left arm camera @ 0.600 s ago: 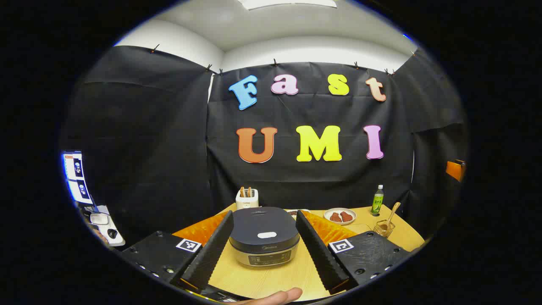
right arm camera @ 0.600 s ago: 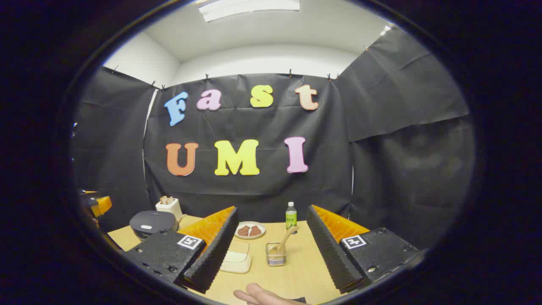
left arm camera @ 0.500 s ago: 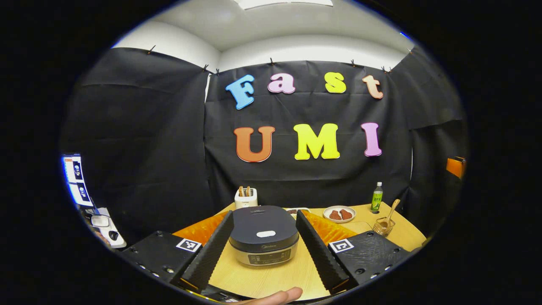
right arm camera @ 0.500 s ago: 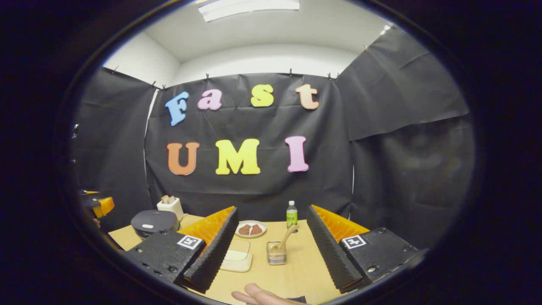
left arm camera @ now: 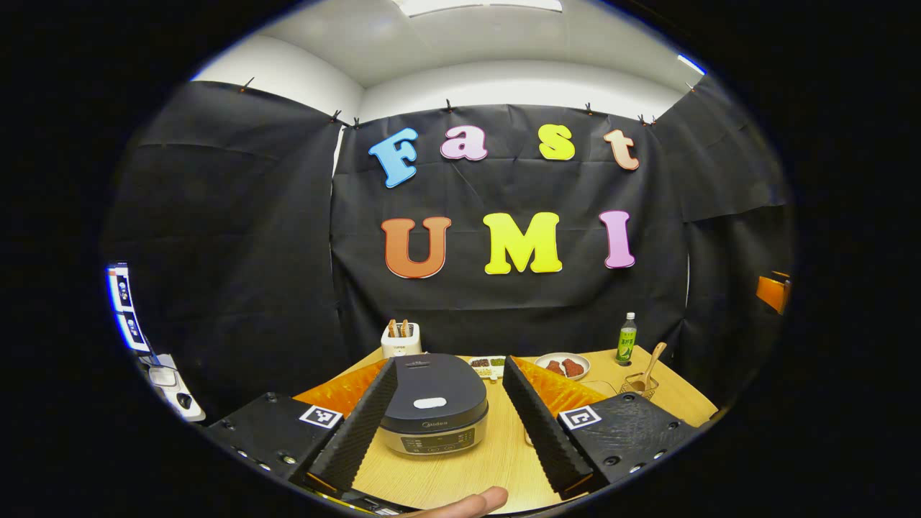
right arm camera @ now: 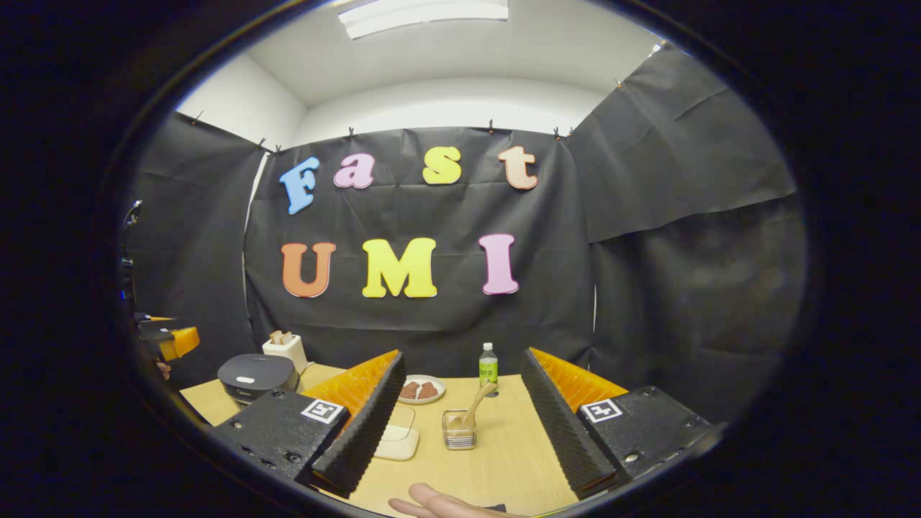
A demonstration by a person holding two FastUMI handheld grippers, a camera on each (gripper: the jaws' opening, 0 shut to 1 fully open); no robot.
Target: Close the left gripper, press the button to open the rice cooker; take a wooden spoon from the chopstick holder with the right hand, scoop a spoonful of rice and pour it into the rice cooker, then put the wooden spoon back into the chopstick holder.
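My left gripper point(left arm camera: 450, 410) stands open, the closed rice cooker point(left arm camera: 434, 403) between its fingers. My right gripper point(right arm camera: 460, 414) gapes too, wooden spoon point(right arm camera: 475, 410) in its holder point(right arm camera: 458, 432) ahead.

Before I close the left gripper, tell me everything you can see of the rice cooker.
The rice cooker is squat and rounded, with a dark matte lid over a silvery lower body carrying a front control panel. A pale oval button sits on the lid. The lid is shut. It stands upright on the wooden table, framed between the open left gripper fingers, untouched.
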